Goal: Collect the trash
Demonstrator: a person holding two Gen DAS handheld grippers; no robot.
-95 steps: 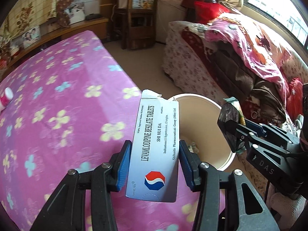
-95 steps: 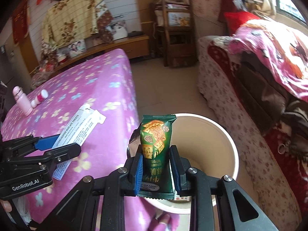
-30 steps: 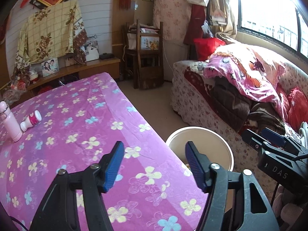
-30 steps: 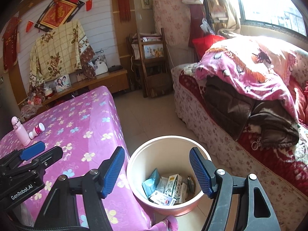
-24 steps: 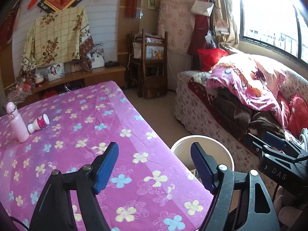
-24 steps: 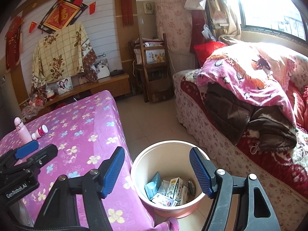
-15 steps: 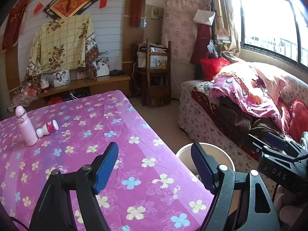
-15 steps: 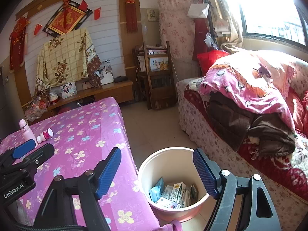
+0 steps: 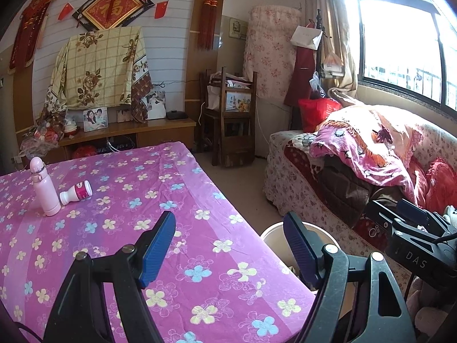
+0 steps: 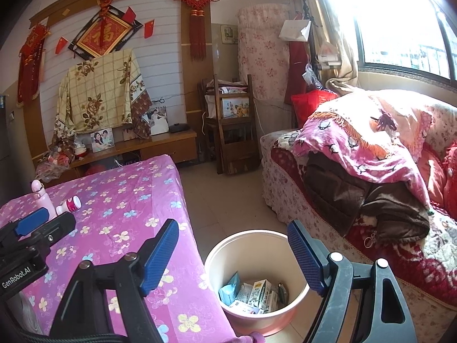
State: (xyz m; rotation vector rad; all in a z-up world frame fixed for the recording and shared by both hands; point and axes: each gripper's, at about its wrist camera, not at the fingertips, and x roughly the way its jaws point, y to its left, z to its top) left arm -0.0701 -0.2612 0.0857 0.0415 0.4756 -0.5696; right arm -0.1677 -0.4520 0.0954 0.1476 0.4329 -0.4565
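Note:
My left gripper [image 9: 228, 220] is open and empty above the purple flowered tablecloth [image 9: 128, 200], near the table's right edge. My right gripper [image 10: 232, 227] is also open and empty, above and in front of the pink bin [image 10: 248, 233] on the floor. Inside the bin lie small cartons [image 10: 258, 290] and a blue packet [image 10: 230, 287]. Only the bin's rim [image 9: 271, 231] shows in the left wrist view. At the table's far left a pink bottle [image 9: 42, 188] stands upright, with a small white bottle [image 9: 75, 193] on its side next to it.
A sofa [image 10: 371, 171] piled with blankets and a brown coat runs along the right. A wooden chair [image 10: 231, 131] and a low cabinet [image 10: 142, 145] stand against the back wall. Bare floor [image 10: 228, 200] lies between table and sofa.
The left gripper's white tablet box and the right gripper's green cracker packet are gone from the jaws. Both grippers have since risen and drawn back from the bin, jaws a little wider.

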